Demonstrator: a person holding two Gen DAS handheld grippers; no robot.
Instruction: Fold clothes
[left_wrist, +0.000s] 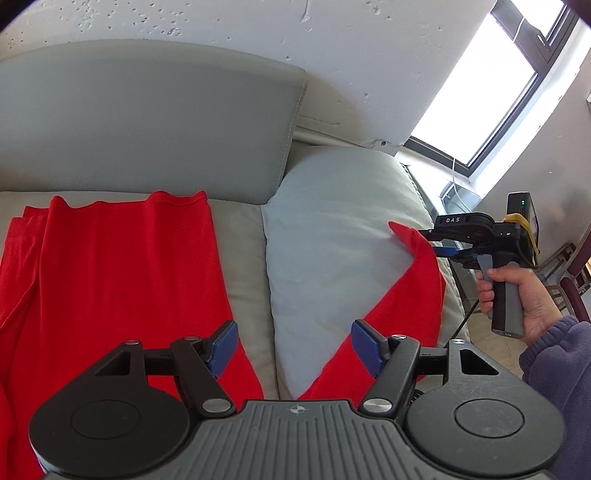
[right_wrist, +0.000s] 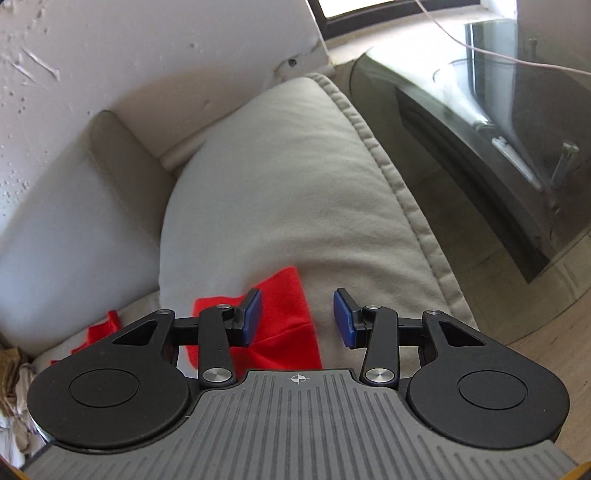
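Observation:
A red garment (left_wrist: 110, 277) lies spread on the beige sofa seat (left_wrist: 240, 258), its far hem near the backrest. One long red part (left_wrist: 406, 295) runs up to the right over a pale pillow (left_wrist: 332, 240), ending in a tip. My left gripper (left_wrist: 293, 347) hovers open above the gap between the two red parts, with nothing between its pads. My right gripper (left_wrist: 434, 242), held by a hand (left_wrist: 517, 299), sits at that red tip. In the right wrist view my right gripper (right_wrist: 299, 319) stands open; the red tip (right_wrist: 288, 317) lies under it by the left pad, unpressed.
The grey sofa backrest (left_wrist: 147, 129) and a white wall stand behind. A glass-topped dark table (right_wrist: 498, 147) stands close to the sofa's right side, with a thin cable across it. A bright window (left_wrist: 480, 92) and a chair (left_wrist: 569, 280) are at far right.

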